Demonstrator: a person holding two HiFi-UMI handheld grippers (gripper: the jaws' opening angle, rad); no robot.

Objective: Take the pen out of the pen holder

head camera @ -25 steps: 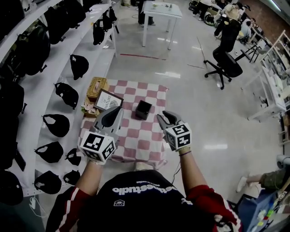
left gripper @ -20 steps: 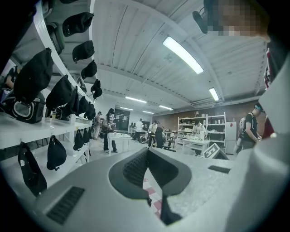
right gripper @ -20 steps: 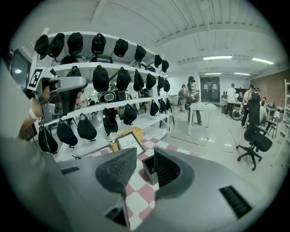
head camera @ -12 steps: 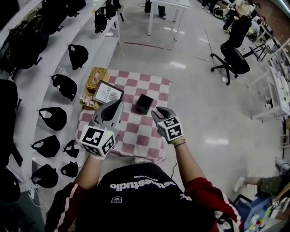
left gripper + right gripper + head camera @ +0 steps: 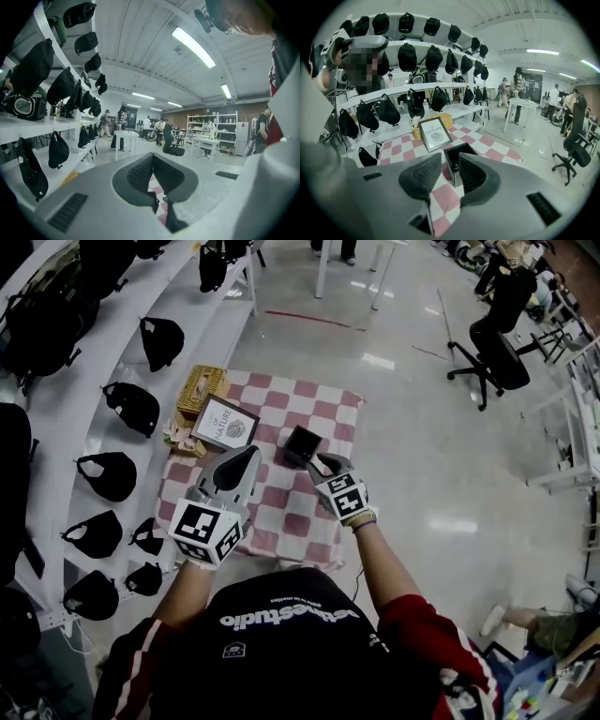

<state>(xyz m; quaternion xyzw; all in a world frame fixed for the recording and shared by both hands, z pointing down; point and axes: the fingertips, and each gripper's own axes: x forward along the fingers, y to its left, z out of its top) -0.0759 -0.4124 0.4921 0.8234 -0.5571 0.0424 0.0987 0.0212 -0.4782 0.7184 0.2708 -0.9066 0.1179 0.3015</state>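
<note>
Right gripper (image 5: 326,462) — jaws half apart, empty, just short of the black pen holder (image 5: 300,444) on the checked cloth (image 5: 281,507); the pen (image 5: 455,165) top shows inside. Best lowered straight over the opening, closing squarely on the pen. Left gripper (image 5: 249,454) — jaws together, empty.

A pink-and-white checked cloth (image 5: 281,512) carries a framed picture (image 5: 225,423) and wicker basket (image 5: 202,382) at ten o'clock, black caps (image 5: 131,407) at nine, an office chair (image 5: 497,343) at two.
</note>
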